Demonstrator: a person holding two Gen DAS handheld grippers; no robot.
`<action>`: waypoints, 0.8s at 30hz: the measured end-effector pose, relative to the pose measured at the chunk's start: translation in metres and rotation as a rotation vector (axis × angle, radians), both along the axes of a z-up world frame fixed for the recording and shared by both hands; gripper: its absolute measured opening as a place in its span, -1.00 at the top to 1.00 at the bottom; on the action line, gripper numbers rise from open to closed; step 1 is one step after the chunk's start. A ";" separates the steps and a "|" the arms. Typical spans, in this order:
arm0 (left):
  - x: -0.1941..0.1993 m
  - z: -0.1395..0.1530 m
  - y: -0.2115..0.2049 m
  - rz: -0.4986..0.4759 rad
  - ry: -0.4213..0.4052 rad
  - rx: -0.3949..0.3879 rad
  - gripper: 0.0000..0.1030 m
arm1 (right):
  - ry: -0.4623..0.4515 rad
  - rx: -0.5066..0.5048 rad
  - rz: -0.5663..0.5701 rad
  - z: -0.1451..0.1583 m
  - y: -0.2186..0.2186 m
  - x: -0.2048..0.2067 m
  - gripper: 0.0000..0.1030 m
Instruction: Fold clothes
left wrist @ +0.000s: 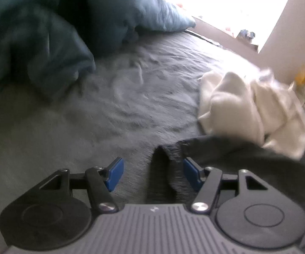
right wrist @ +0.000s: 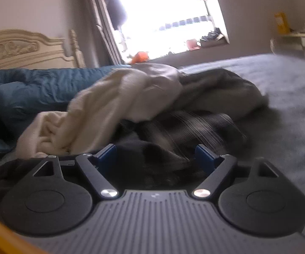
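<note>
Dark knitted cloth (left wrist: 169, 169) lies closest to the lens in the left wrist view, a ribbed edge of a dark garment running up between the blue pads of the left gripper (left wrist: 153, 174). Its jaws stand apart at a middling width; the cloth brushes the right-hand pad but is not pinched. In the right wrist view the right gripper (right wrist: 155, 155) hangs low over the same dark garment (right wrist: 152, 165), jaws wide, with black fabric below and between them and nothing clamped.

Just beyond, a cream garment (right wrist: 101, 105) is heaped on the dark one, with a grey-brown piece (right wrist: 216, 89) draped to its right. All of it sits on the grey bedsheet (left wrist: 110, 110). A teal duvet (left wrist: 36, 42) is bunched at the far left, below a carved headboard (right wrist: 21, 48), and a bright window (right wrist: 165, 14) lies beyond.

The step appears to be picking one garment out of the pile. It would go best if each gripper took a single layer at a hem or corner, well apart, then lifted and shook it free onto the bare sheet at the near left before any fold.
</note>
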State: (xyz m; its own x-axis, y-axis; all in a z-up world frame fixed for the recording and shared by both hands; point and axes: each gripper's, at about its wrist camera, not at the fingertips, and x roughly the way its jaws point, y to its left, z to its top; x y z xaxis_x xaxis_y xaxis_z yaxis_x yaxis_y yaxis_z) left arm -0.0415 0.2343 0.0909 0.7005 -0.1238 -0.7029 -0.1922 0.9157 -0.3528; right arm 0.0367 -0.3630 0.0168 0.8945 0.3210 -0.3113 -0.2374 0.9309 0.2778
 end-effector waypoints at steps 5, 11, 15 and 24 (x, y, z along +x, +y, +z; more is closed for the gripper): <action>0.023 -0.017 -0.013 -0.059 0.015 0.002 -0.24 | 0.051 0.005 0.041 -0.007 0.002 0.008 -0.61; 0.050 -0.036 -0.010 -0.048 0.021 -0.129 -0.19 | 0.069 0.050 0.117 -0.008 0.001 0.011 -0.61; 0.058 -0.045 -0.005 -0.033 0.017 -0.221 0.77 | 0.097 0.036 0.154 -0.011 0.009 0.017 -0.60; 0.055 -0.047 -0.010 -0.052 -0.012 -0.246 0.89 | 0.145 0.141 0.166 -0.013 0.002 0.017 -0.30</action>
State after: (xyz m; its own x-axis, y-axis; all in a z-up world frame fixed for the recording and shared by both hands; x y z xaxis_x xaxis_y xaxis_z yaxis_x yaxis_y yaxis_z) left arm 0.0139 0.2244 0.0436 0.6969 -0.3260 -0.6388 -0.1417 0.8106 -0.5682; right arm 0.0538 -0.3609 0.0042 0.7752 0.5091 -0.3740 -0.3322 0.8321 0.4441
